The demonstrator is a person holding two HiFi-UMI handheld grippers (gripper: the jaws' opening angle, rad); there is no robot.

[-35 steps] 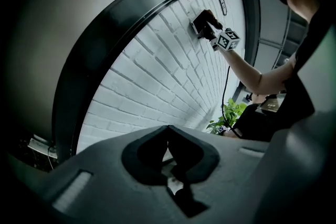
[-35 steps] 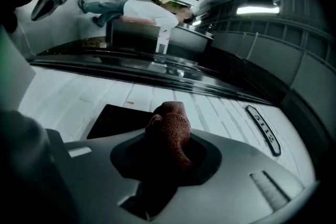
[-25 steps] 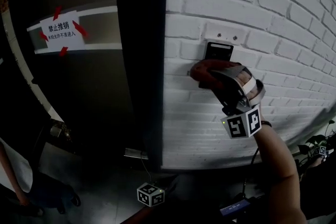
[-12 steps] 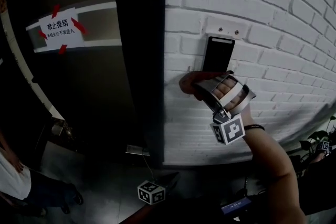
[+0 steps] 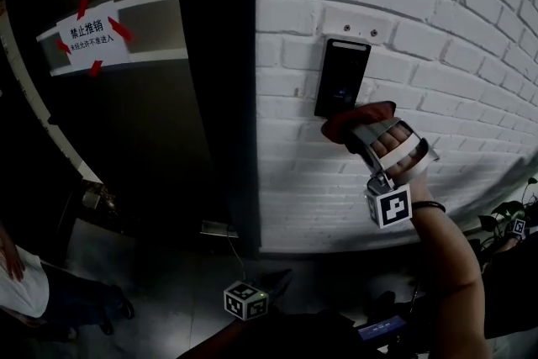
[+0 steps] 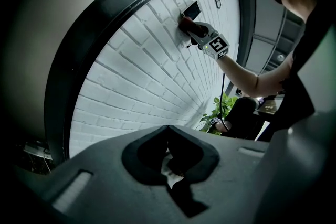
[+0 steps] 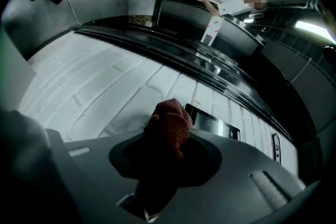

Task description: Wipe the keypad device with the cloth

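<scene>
Broadly, a white-painted brick wall [image 5: 437, 4] filled the right of the head view. It ended on its left edge at a black door frame [image 5: 214, 97], with a dark door [image 5: 134, 147] beyond that carried a white paper notice taped with red strips [image 5: 84, 36].

The black, upright rectangular keypad device [image 5: 340, 78] was fixed flat to the wall near that left edge, presumably so it could be reached from the doorway. Its dark face showed whole and uncovered.

The right gripper [image 5: 370, 134] was raised to the wall on an outstretched arm. Its tongs were clamped on a bunched reddish-brown knitted cloth [image 5: 340, 122], and the wad stuck out past the tips so that fabric, not plastic, would meet the device. The cloth sat at the keypad's lower right corner, mostly over the bricks just under its bottom edge. Whether it touched the casing could not be told. That placing would suit either the bottom of a downward stroke or a pause between passes.

The left gripper [image 6: 172, 165] hung low and well away from the wall, likely kept clear as the idle one. Its tongs were drawn together on nothing.
</scene>
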